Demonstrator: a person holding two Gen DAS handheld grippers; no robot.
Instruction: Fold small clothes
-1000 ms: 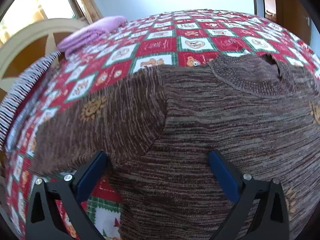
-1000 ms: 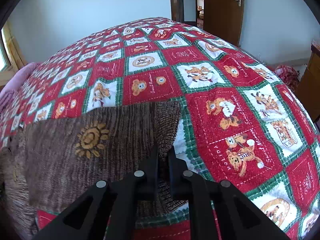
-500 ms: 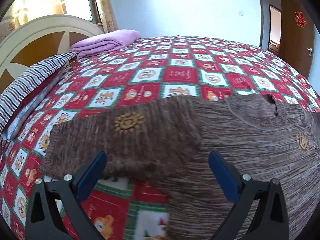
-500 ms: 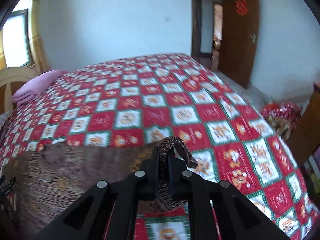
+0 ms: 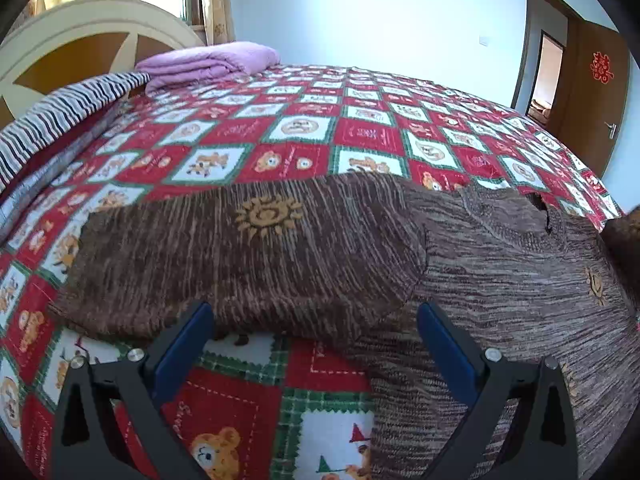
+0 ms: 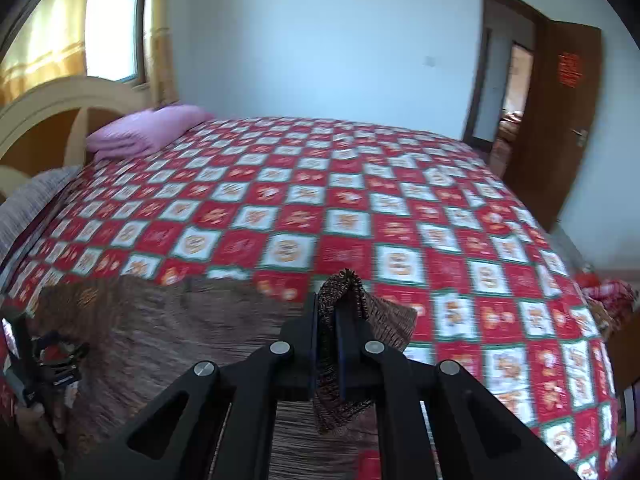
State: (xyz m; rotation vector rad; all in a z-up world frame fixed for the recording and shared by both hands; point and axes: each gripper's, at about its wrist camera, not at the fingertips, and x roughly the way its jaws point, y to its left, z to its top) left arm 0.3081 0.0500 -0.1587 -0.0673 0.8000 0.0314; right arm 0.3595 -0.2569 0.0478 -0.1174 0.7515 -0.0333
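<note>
change: my right gripper [image 6: 328, 320] has lifted the sleeve [image 6: 360, 312] off the bed [image 6: 360, 208] since a second ago.
right fingers: clenched on the sleeve cuff.
left gripper [image 5: 316, 344]: i see fingers spread wide, nothing between.
sweater [image 5: 500, 280]: flat on the bed's near edge.
room: far quilt bare; pink blanket [image 5: 208, 62] by headboard.

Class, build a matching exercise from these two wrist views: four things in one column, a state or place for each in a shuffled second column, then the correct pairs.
1. left gripper
2. right gripper
3. pink blanket
4. door

A. standing open by the far wall
B. shut on the brown sweater's sleeve
C. open, holding nothing
D. folded, by the headboard

Pairs: 1-C, 2-B, 3-D, 4-A
</note>
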